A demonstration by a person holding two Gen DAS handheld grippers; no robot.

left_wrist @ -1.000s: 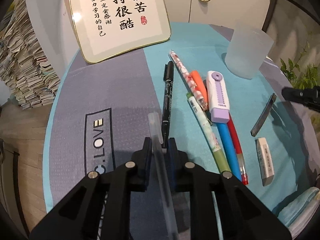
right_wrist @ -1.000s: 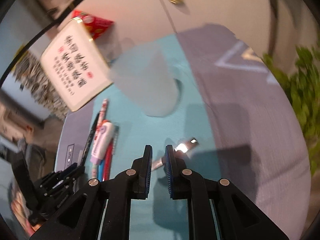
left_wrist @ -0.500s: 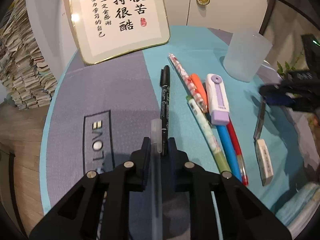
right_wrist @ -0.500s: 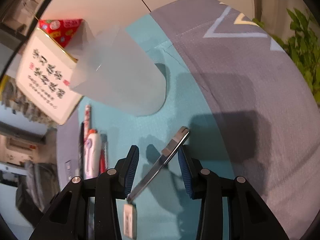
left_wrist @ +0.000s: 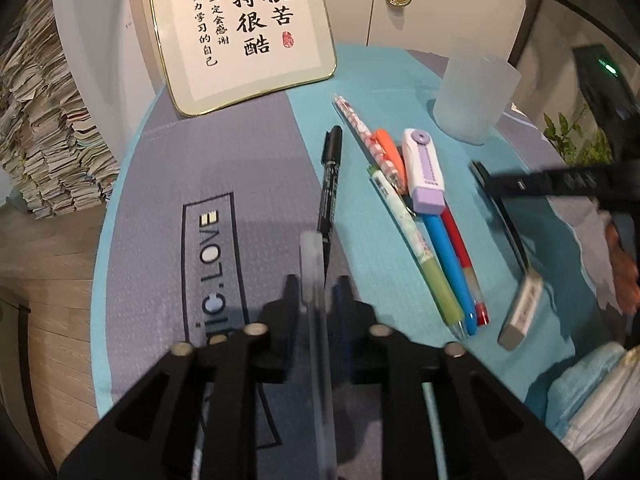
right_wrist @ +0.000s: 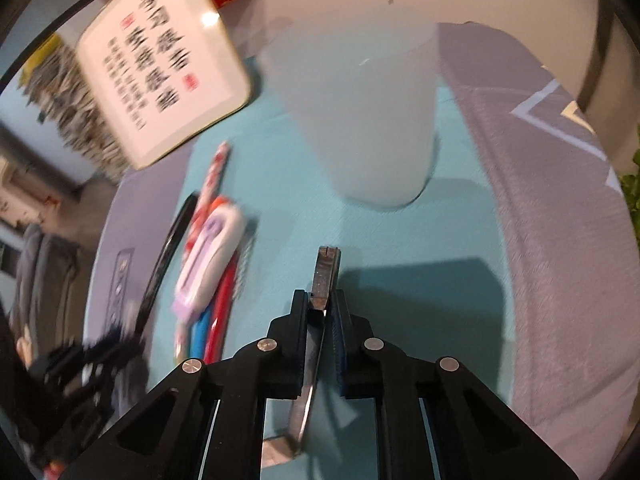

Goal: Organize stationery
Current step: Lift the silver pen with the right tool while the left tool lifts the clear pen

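1. Your left gripper point(left_wrist: 316, 294) holds a clear pen point(left_wrist: 314, 280) between its fingers. The jaws are closed on the pen barrel, and the pen runs along the fingers, with its capped end pointing forward past the tips.
2. The clear pen sits in the middle of the left jaws. Its front end is just beside the lower end of the black marker point(left_wrist: 330, 176), which lies on the tablecloth point(left_wrist: 240, 152).
3. Your right gripper point(right_wrist: 322, 300) grips a metal ruler point(right_wrist: 325, 276). The jaws are closed on it, and the ruler stands on its thin edge between the pads.
4. One end of the ruler sticks out forward from the right fingertips, toward the frosted cup point(right_wrist: 360, 120). The other end goes back under the gripper body. The cup stands upright, near but apart from the ruler tip.
5. In the left wrist view, the other stationery lies in a group on the teal part of the cloth: a patterned pen point(left_wrist: 366, 140), an orange marker point(left_wrist: 390, 152), a purple and white eraser case point(left_wrist: 424, 172), a green pen point(left_wrist: 416, 252), a blue pen point(left_wrist: 448, 268) and a red pen point(left_wrist: 464, 260).
6. A white eraser point(left_wrist: 522, 314) lies to the right of these pens, apart from them.
7. A framed calligraphy board point(left_wrist: 240, 28) leans at the far side of the table.
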